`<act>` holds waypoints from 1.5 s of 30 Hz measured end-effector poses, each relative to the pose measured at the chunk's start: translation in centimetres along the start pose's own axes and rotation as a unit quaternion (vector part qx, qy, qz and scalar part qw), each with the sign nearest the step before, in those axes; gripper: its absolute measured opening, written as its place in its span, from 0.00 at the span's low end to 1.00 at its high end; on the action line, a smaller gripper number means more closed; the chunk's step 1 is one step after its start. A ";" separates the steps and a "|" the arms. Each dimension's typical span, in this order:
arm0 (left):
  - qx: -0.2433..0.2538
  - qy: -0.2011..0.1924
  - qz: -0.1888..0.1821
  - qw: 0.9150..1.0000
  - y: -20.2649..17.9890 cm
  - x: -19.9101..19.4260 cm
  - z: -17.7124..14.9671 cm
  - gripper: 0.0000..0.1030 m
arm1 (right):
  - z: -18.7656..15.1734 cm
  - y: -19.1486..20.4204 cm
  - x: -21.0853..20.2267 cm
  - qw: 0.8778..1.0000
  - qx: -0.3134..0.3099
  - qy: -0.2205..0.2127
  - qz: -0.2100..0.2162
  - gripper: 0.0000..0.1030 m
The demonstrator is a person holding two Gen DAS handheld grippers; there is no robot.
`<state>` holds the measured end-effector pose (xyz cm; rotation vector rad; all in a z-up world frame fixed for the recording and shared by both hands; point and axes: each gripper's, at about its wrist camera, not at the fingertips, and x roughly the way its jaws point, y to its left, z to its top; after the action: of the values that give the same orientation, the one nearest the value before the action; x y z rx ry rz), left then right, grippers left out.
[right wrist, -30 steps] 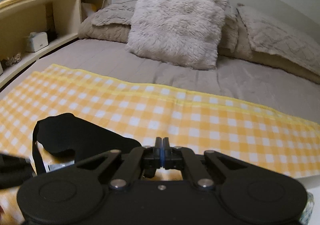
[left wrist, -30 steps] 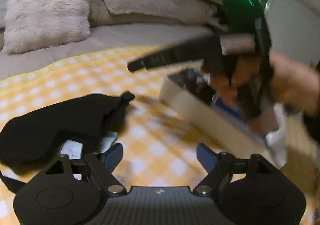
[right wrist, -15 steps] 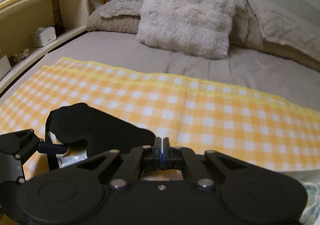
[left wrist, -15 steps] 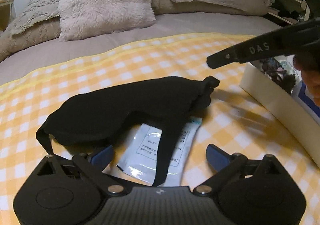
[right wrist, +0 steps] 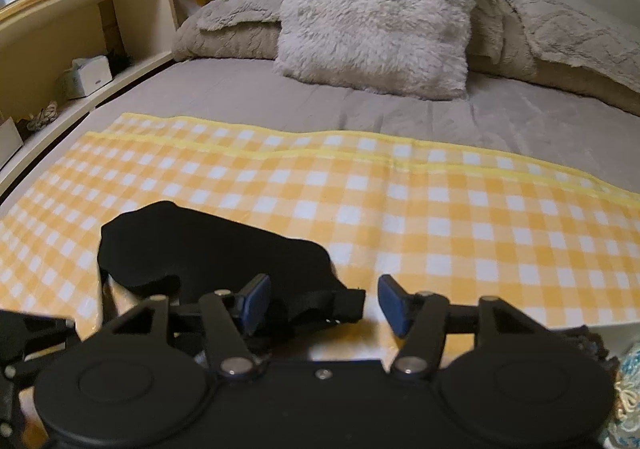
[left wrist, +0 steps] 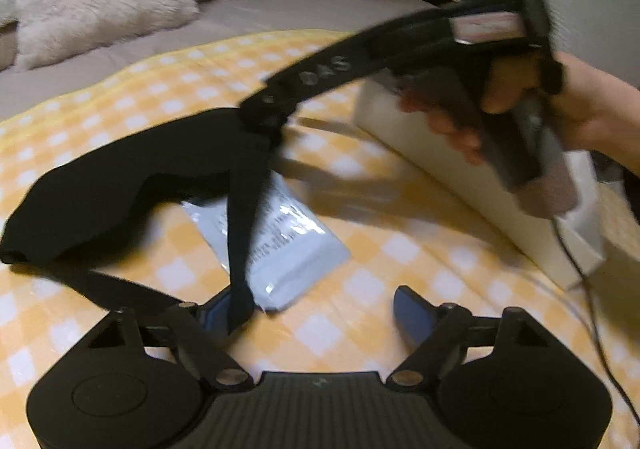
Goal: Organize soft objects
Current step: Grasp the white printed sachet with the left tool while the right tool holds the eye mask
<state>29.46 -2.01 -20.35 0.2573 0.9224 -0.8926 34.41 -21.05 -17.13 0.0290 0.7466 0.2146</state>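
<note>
A black eye mask (left wrist: 120, 185) lies on the yellow checked cloth (left wrist: 400, 249), its strap (left wrist: 240, 233) running across a white packet (left wrist: 288, 245). My left gripper (left wrist: 316, 313) hangs low over the cloth with its jaws closing. The strap's loop lies against the left pad (left wrist: 216, 313), and the packet's corner sits between the pads, unpressed. A hand (left wrist: 580, 109) holds my right gripper, its fingers (left wrist: 280, 101) reaching down to the mask's right end. In the right wrist view my right gripper (right wrist: 320, 303) is opening, with the mask (right wrist: 208, 249) strap's end (right wrist: 340, 303) loose between the pads.
A white box (left wrist: 460, 177) holding several small items stands at the cloth's right edge. A fluffy cushion (right wrist: 380, 9) and grey pillows (right wrist: 560, 29) lie at the head of the bed. A wooden shelf (right wrist: 100, 9) runs along the left.
My right gripper went from shut to open and dropped toward the mask's strap end. The left jaws narrowed and the left view swung a little.
</note>
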 end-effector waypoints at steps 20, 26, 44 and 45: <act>-0.080 -0.015 -0.032 0.996 -2.7 0.2 2.9 0.81 | 0.4 -1.6 -0.8 0.999 0.034 -0.003 -0.003 0.59; -0.137 -0.014 0.074 0.988 -1.0 1.2 2.8 0.90 | 0.4 -1.4 -1.0 1.000 0.029 -0.004 0.004 0.59; -0.168 -0.032 0.207 0.963 -2.4 3.8 3.7 0.61 | 0.6 -2.1 -0.7 0.998 0.060 -0.034 0.015 0.51; -0.171 -0.033 0.202 0.964 -2.1 3.5 3.5 0.58 | 0.7 -2.1 -0.4 0.998 0.059 -0.033 0.016 0.47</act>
<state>30.89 -7.21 -20.55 0.1092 0.9028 -0.3556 34.96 -23.11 -16.50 0.1594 0.6933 0.1992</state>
